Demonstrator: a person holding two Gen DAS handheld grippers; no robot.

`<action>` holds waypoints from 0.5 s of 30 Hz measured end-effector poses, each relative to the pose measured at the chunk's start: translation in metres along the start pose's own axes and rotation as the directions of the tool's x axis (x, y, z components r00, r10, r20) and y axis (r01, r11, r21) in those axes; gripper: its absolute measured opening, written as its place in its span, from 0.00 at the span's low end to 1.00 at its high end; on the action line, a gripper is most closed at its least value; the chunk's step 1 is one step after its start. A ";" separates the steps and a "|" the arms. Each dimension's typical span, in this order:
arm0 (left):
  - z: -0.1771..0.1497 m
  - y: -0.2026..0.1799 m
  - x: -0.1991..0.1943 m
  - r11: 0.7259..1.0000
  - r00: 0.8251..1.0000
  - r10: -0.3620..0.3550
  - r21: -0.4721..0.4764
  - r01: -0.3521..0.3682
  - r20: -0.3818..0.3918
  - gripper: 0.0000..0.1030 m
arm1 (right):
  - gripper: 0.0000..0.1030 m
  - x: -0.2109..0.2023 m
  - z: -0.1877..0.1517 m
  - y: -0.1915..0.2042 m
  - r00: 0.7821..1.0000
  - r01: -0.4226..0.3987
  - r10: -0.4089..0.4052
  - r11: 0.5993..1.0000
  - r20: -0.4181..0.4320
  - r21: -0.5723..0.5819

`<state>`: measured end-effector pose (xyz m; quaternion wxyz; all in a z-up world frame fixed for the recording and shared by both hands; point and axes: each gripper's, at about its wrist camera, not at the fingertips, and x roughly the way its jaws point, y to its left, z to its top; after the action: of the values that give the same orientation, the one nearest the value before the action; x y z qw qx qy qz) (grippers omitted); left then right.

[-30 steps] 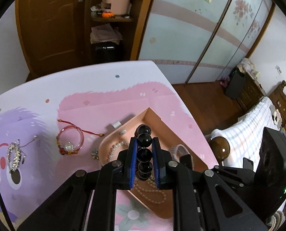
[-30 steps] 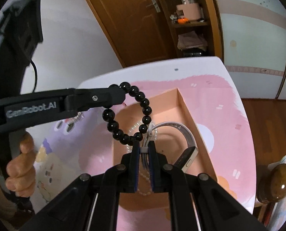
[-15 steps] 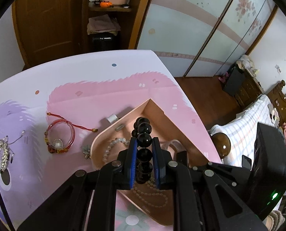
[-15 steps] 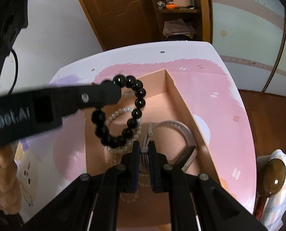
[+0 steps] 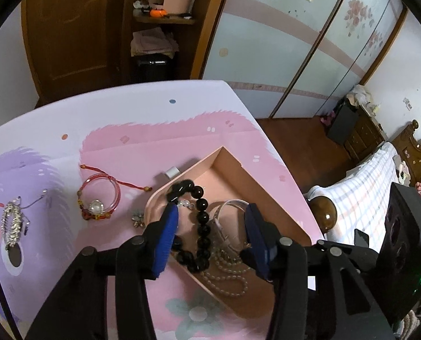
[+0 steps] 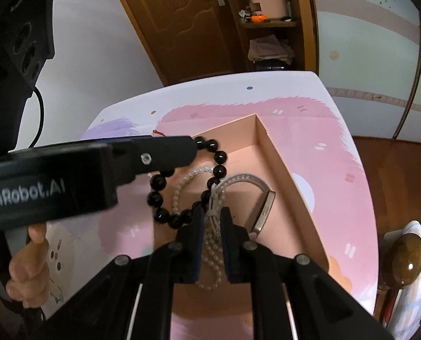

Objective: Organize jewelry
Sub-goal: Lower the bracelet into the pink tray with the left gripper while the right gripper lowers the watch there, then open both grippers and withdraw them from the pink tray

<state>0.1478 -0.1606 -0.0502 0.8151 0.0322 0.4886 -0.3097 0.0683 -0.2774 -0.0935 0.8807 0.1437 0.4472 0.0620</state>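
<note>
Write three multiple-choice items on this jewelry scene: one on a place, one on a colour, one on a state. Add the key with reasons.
1. Where does the red cord bracelet lie?
A. on the bed
B. on the table mat, left of the pink tray
C. on the wooden shelf

2. What colour is the bead bracelet between the jaws of the left hand-held gripper?
A. black
B. green
C. white

3. In what state is the left hand-held gripper?
A. shut on the bead bracelet
B. open
C. out of view

Key:
1 B: it rests on the mat beside the tray's left rim.
2 A: every bead is glossy black.
3 B: the jaws have just been opening; the bead bracelet lies between them, and neither pad presses on it.
</note>
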 end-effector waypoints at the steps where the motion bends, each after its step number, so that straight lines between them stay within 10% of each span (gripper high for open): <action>1: -0.001 0.000 -0.005 1.000 1.000 0.002 0.000 -0.002 0.009 0.46 | 0.12 -0.004 -0.002 0.000 1.000 -0.002 0.002 1.000 0.006 0.005; 15: -0.031 0.034 -0.064 0.987 0.988 0.136 -0.091 -0.129 0.071 0.47 | 0.12 -0.032 -0.010 0.002 0.999 -0.037 0.035 0.998 0.040 0.055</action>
<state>0.1205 -0.0912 -0.0225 0.8526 0.0174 0.4667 -0.2344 0.0409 -0.2812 -0.0737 0.8837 0.1772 0.4286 0.0624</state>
